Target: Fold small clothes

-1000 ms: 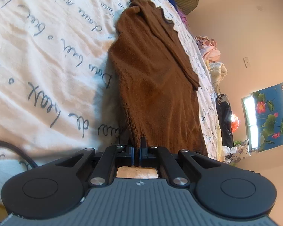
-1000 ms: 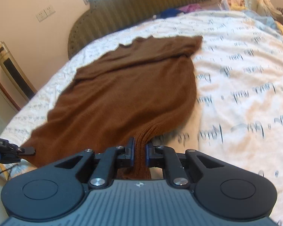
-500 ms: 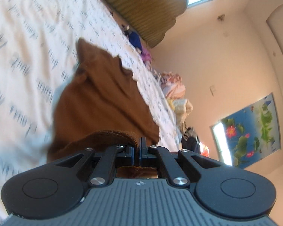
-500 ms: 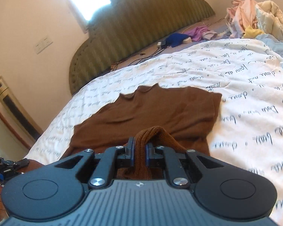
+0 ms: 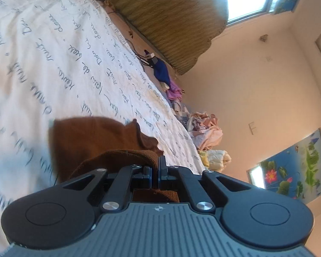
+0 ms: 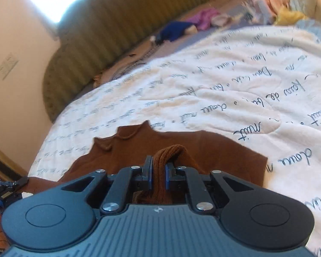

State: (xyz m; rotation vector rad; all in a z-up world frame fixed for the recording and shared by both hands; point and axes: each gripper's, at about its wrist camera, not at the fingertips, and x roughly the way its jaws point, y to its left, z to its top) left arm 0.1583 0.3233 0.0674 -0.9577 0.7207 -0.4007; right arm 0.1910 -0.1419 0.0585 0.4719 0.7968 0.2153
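With both grippers pinching the ribbed hem of the brown sweater (image 6: 214,152), I carry the bottom edge over its body toward the collar on the bed cover (image 6: 235,90). The left gripper (image 5: 154,172) and right gripper (image 6: 158,176) each clamp bunched knit. Next, I judge, the hem must be lowered level at the shoulders before letting go.
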